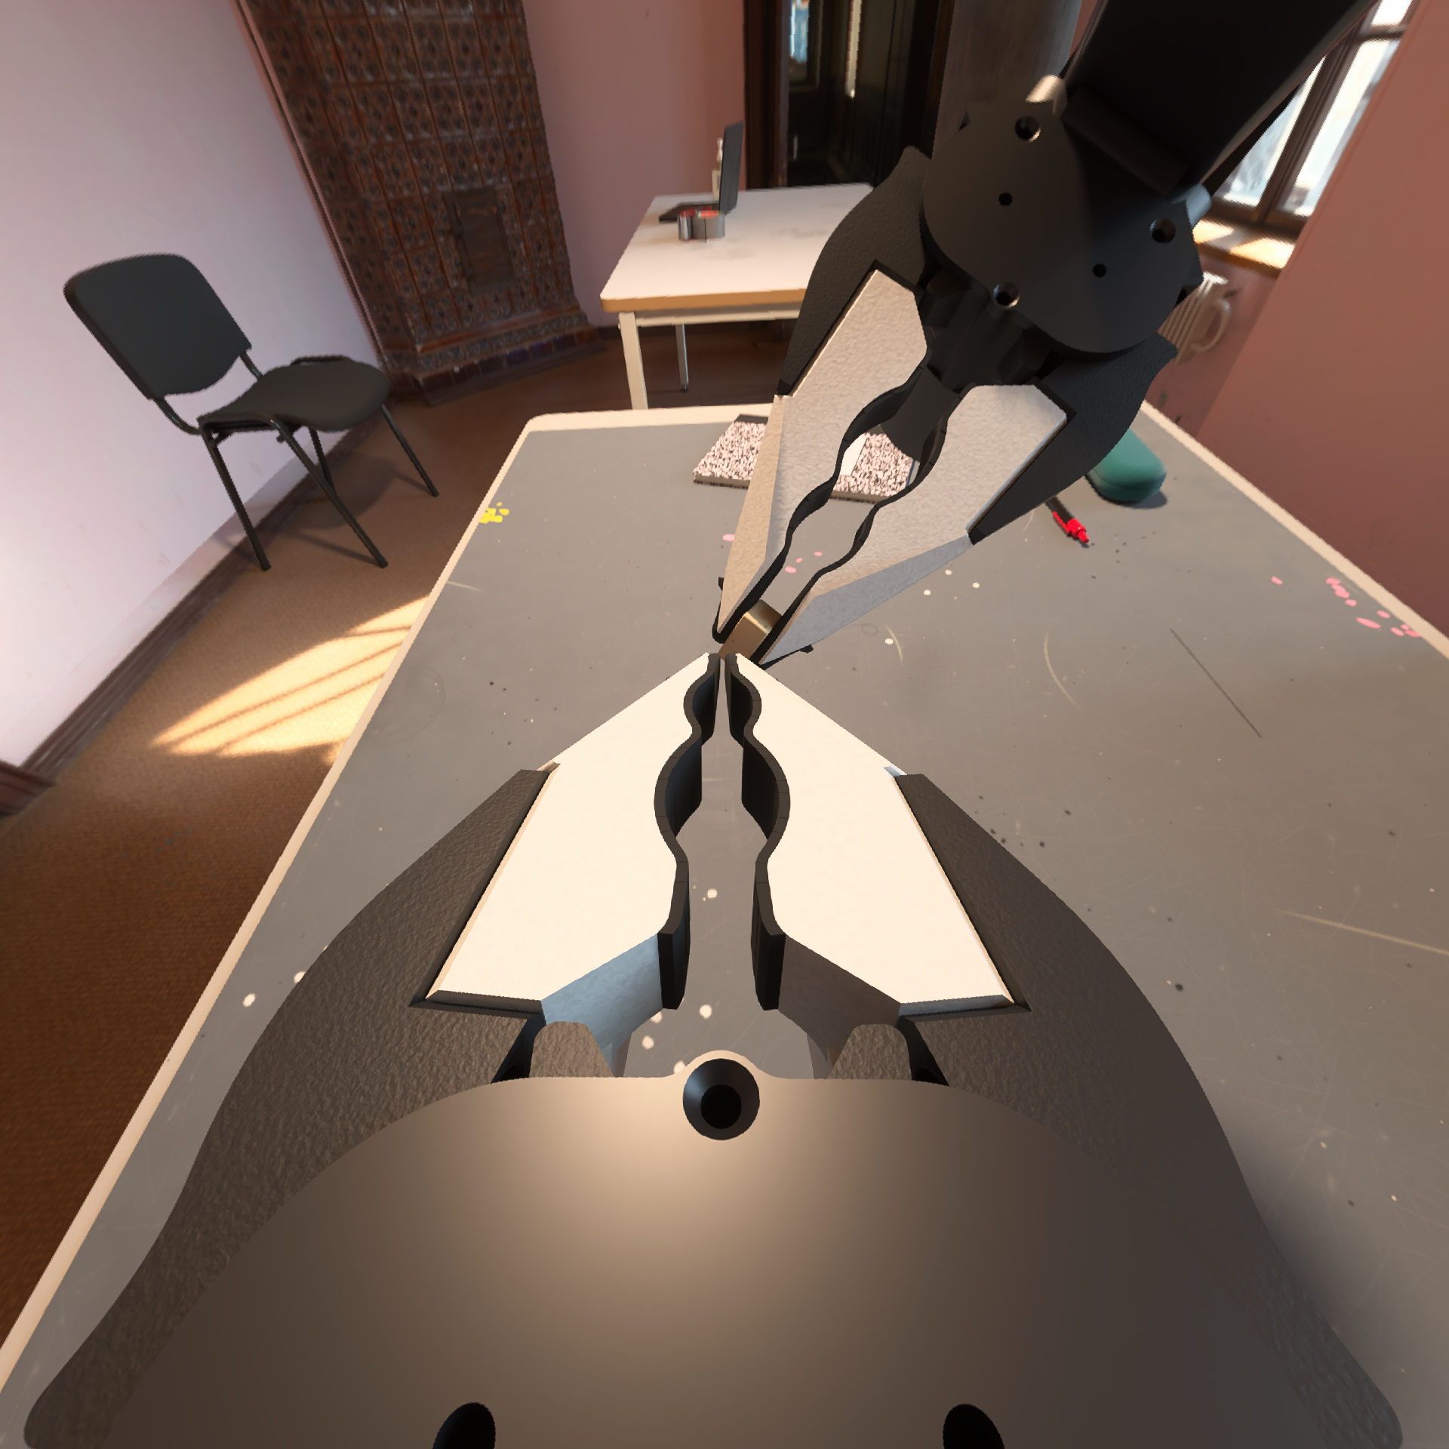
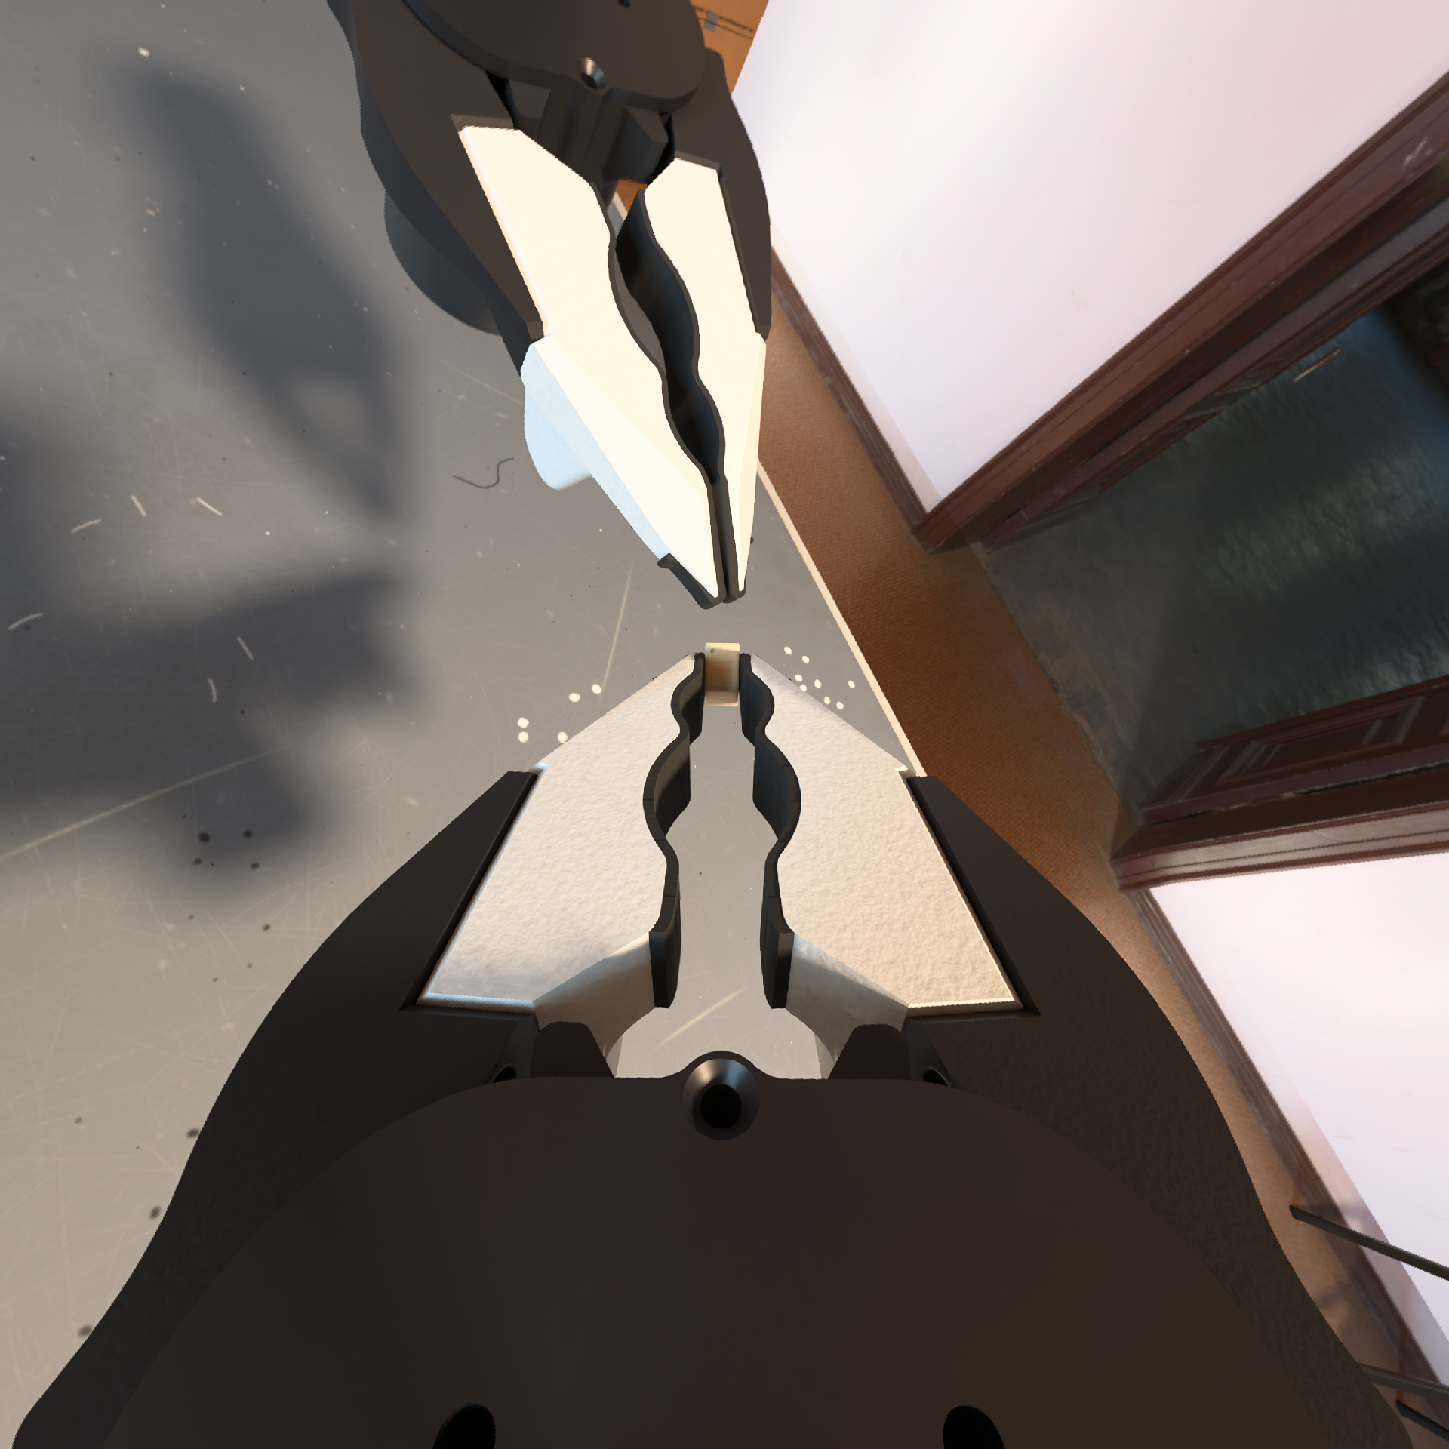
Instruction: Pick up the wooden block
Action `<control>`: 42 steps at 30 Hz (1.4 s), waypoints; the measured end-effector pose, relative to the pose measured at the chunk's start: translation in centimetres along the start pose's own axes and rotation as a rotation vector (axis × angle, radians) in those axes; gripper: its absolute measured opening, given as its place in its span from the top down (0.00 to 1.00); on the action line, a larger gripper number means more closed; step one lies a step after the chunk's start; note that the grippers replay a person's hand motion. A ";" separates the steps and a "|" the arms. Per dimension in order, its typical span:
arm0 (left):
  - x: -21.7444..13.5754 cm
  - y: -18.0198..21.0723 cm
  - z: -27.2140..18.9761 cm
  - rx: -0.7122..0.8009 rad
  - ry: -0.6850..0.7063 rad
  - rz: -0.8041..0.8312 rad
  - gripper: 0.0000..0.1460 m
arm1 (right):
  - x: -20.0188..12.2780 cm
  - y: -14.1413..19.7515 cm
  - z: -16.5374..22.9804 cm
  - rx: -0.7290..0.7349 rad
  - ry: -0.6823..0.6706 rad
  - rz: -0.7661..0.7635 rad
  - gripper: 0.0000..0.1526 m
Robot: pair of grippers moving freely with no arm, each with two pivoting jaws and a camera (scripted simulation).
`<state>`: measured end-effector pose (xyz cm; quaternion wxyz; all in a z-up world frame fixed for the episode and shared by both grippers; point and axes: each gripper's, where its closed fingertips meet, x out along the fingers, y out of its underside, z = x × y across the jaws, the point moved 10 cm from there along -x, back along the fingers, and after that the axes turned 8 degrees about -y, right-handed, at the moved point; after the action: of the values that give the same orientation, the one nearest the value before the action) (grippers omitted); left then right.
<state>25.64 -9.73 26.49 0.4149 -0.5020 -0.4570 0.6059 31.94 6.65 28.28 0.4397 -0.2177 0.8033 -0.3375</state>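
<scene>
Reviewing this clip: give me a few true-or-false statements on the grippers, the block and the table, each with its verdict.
1. The right gripper is shut on the wooden block. True.
2. The left gripper holds the block too. False: its fingertips are closed on nothing, just short of the block.
3. A black chair stands on the floor beside the table. True.
4. The grey table is spotless. False: it shows scratches and paint specks.
5. A red pen lies on the table. True.
</scene>
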 end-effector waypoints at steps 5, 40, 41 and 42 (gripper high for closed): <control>0.1 0.1 -0.1 0.012 -0.013 0.039 0.99 | 0.2 0.3 -0.2 0.018 -0.032 -0.011 0.95; -11.4 -4.7 -3.1 -0.133 -0.160 -0.959 1.00 | -2.3 -25.8 1.1 -0.843 -0.229 0.698 0.95; -12.2 -4.8 -3.2 -0.130 -0.183 -0.981 1.00 | -1.9 -26.8 1.4 -0.864 -0.225 0.708 0.95; -13.1 -4.9 -3.3 -0.128 -0.201 -1.000 1.00 | -1.6 -27.7 1.7 -0.881 -0.220 0.713 0.95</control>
<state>31.13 -20.66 33.97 0.5763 -0.1859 -0.7149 0.3495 35.72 -11.69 48.85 0.4751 -0.1299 0.8413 0.2228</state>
